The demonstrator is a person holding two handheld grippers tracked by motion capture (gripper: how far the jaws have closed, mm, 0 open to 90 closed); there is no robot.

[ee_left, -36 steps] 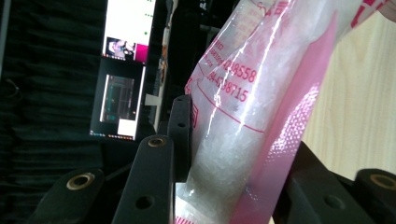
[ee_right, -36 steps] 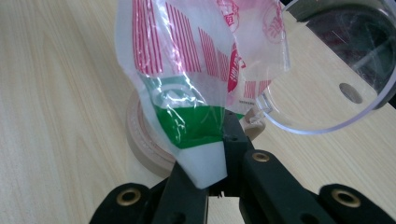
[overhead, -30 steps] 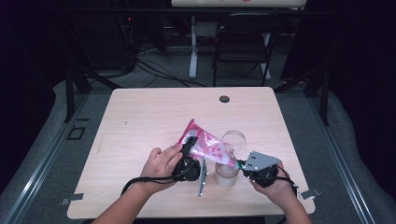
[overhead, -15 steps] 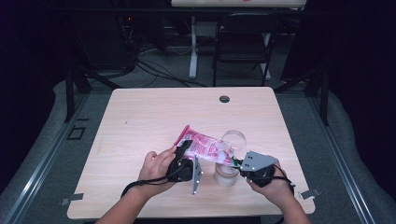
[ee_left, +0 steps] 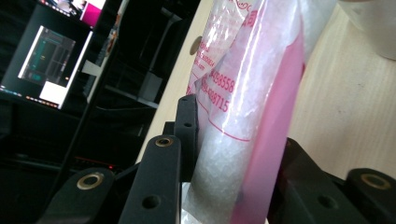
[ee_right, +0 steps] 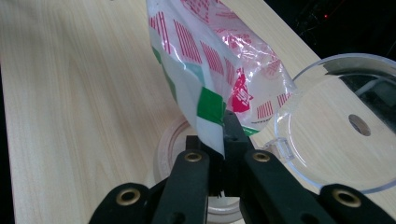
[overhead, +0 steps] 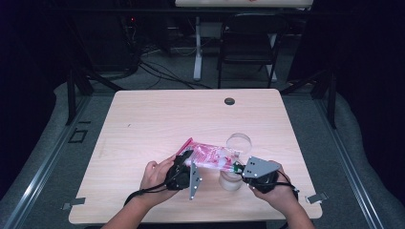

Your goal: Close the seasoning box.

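Note:
A pink and white plastic bag [overhead: 207,156] of white grains is held between both grippers near the table's front edge. My left gripper [overhead: 184,164] is shut on the bag's pink end [ee_left: 243,140], jaws clamped around the filled part. My right gripper [overhead: 237,168] is shut on the bag's green and white corner [ee_right: 210,116]. Below that corner stands a clear plastic cup [overhead: 230,180], its open mouth [ee_right: 173,149] right under the jaws. A clear round lid [overhead: 239,141] lies on the table just beyond the cup [ee_right: 336,135].
The light wooden table [overhead: 157,119] has a dark round grommet [overhead: 229,101] near its far edge. A black chair [overhead: 248,45] and table legs stand beyond it. A lit monitor [ee_left: 49,65] is off to the side in the left gripper view.
The bag has been lowered and tipped flatter, from standing up at a slant to lying nearly level between the grippers. The left hand has shifted slightly left.

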